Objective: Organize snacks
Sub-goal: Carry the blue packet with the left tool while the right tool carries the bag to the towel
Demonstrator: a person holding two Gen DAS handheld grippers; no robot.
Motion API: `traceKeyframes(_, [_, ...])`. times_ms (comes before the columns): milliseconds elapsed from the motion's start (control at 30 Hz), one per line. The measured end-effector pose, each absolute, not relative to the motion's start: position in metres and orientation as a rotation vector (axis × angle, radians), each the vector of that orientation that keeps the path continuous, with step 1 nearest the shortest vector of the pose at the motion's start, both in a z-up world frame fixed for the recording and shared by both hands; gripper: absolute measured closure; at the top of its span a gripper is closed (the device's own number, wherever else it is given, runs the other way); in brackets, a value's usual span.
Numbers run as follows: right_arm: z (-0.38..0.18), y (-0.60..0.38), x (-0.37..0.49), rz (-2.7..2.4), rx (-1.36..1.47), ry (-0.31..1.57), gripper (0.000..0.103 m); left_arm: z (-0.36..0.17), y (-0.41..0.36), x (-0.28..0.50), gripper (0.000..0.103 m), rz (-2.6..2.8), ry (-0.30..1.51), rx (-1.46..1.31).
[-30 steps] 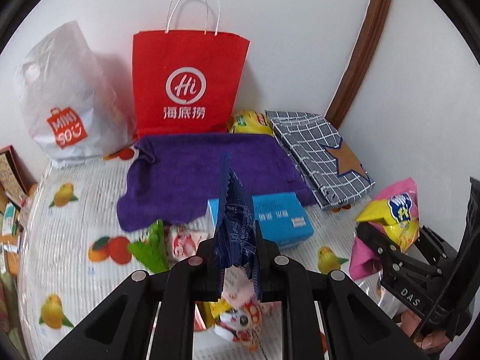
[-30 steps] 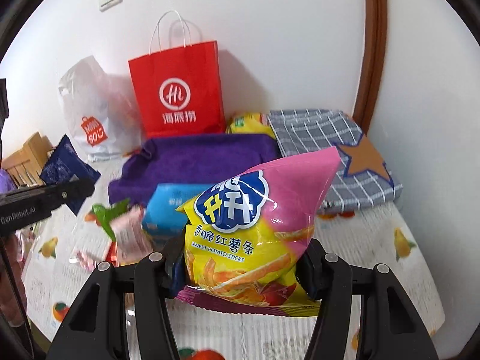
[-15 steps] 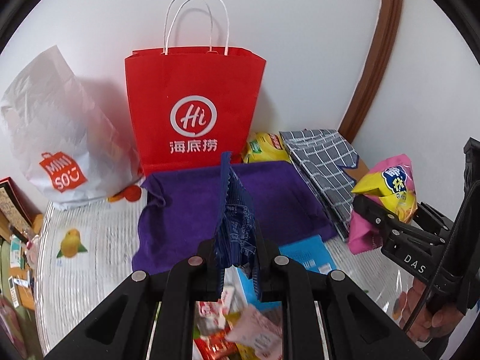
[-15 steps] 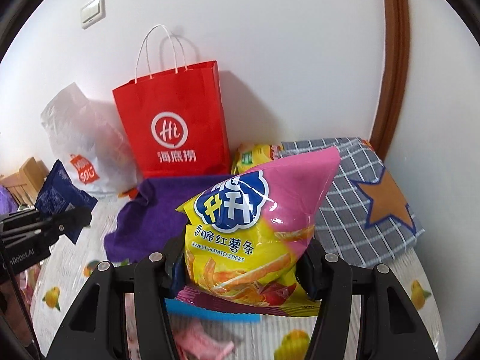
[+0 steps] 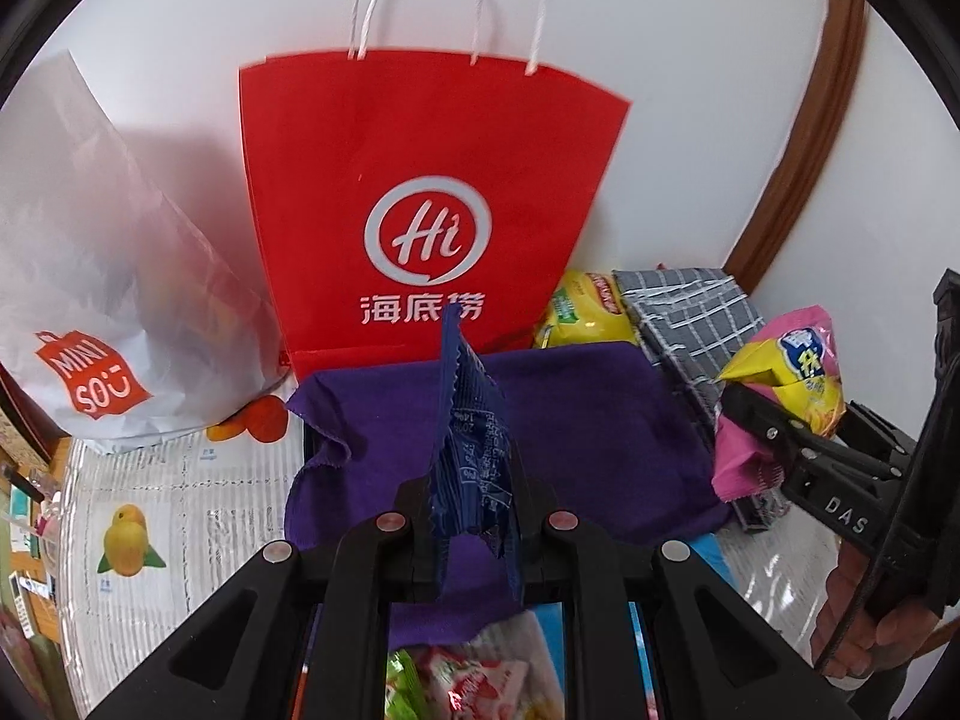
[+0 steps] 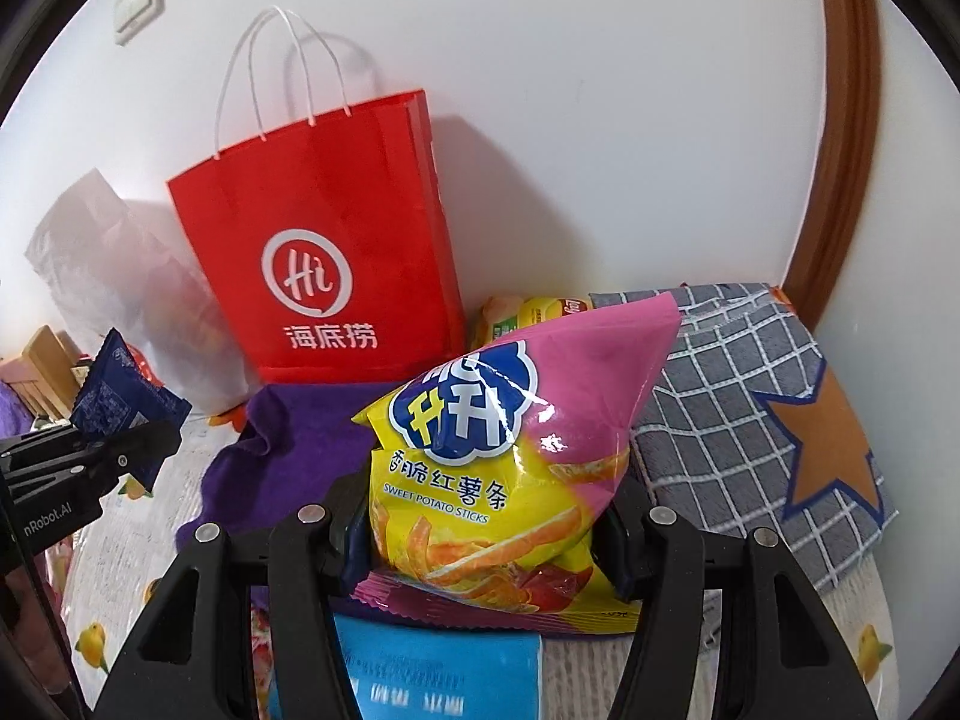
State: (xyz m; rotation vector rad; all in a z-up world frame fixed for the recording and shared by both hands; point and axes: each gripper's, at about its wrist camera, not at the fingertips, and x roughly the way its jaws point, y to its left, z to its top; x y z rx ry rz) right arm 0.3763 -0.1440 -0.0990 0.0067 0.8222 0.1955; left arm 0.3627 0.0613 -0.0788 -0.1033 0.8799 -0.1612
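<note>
Fruit-print tablecloth [image 5: 180, 480] — both grippers clamp snack packets.

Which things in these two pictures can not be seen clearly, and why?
- Red paper bag: its inside is hidden by its front wall in both views.
- Yellow packet, left wrist view: partly behind the red bag.
- Blue box, right wrist view: cut off by the bottom edge, covered by the sweet potato sticks bag.
</note>
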Motion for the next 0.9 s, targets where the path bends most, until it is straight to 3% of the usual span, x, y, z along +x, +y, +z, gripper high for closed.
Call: traceKeyframes(900, [-0.184, -0.143, 0.429, 0.212, -0.132, 1.006, 0.045, -0.162, 0.075, 0.423, 0.089, -0.135, 1.055, -0.103])
